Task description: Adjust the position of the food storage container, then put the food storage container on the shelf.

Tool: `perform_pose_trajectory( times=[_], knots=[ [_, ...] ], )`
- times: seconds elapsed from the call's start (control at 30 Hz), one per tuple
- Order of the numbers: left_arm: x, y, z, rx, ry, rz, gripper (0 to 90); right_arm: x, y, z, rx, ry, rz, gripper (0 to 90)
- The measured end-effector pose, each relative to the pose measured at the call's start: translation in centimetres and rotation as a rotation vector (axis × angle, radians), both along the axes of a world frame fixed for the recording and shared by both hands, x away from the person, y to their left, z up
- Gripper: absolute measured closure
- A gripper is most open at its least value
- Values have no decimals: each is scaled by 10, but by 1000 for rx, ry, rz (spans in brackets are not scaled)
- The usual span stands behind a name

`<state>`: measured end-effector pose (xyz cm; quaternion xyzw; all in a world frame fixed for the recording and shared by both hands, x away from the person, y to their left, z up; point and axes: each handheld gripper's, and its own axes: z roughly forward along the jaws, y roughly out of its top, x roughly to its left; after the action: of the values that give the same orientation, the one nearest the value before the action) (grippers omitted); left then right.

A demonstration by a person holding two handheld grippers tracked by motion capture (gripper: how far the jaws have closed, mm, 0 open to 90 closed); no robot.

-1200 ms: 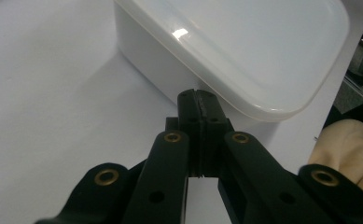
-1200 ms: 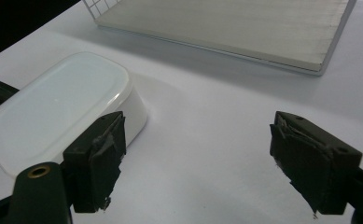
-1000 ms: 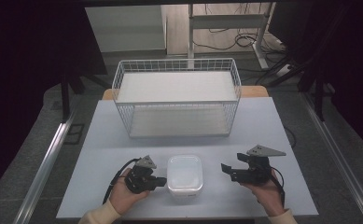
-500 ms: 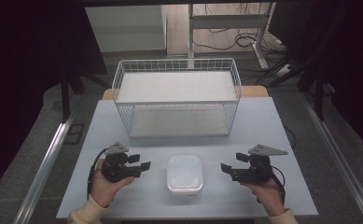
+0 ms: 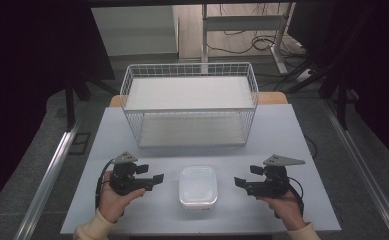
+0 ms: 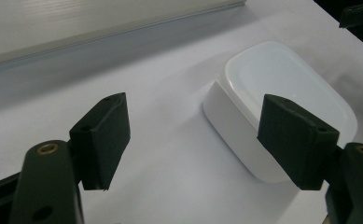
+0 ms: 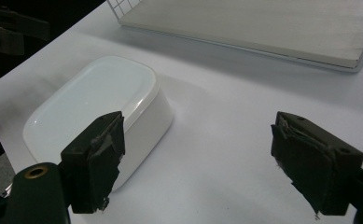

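A white table (image 5: 282, 130) stood under the high camera. A white lidded container (image 5: 198, 187) sat on it near the front edge, at about 6 o'clock from the table's centre. It lay flat with its lid in place. A white wire basket (image 5: 189, 107) occupied the far half of the table, at 12 o'clock from the container and well apart from it. A pale flat board (image 5: 189, 92) lay inside the basket.

The left gripper (image 5: 152, 181) was held in the person's left hand (image 5: 113, 200) at 9 o'clock from the container, near it but not touching. In the left gripper view its jaws were spread wide with nothing between them, and the container (image 6: 282, 107) lay beyond the right-hand jaw.

The right gripper (image 5: 240, 182) was held in the right hand (image 5: 284, 205) at 3 o'clock from the container, also near and clear of it. In the right gripper view its jaws were likewise spread wide and empty, with the container (image 7: 100, 107) behind the left-hand jaw. The pads (image 7: 102, 163) on these jaws looked ragged at the edges. The basket's base (image 7: 263, 28) showed at 12 o'clock in that view.
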<state>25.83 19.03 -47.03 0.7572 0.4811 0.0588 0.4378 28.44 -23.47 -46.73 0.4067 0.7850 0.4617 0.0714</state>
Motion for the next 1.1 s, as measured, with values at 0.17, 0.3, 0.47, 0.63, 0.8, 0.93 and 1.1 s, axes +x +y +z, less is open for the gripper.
perform_pose_trajectory(
  times=[0.17,0.3,0.47,0.63,0.8,0.93,1.1],
  knots=[
    [-1,2,1,-12,0,5,248,2,1,1,-1,-10,-6,154],
    [1,1,4,-35,10,2,250,3,3,5,5,-26,31,154],
    [9,-3,12,-67,16,7,251,15,18,16,-2,-6,96,154],
    [12,-5,9,-86,46,-11,273,21,22,24,24,48,68,213],
    [15,-6,7,-109,80,-8,281,24,28,19,41,84,47,223],
    [26,-15,7,-167,137,6,288,28,45,21,52,115,54,219],
    [25,-17,3,-167,149,1,290,27,57,17,82,128,61,221]
  ],
)
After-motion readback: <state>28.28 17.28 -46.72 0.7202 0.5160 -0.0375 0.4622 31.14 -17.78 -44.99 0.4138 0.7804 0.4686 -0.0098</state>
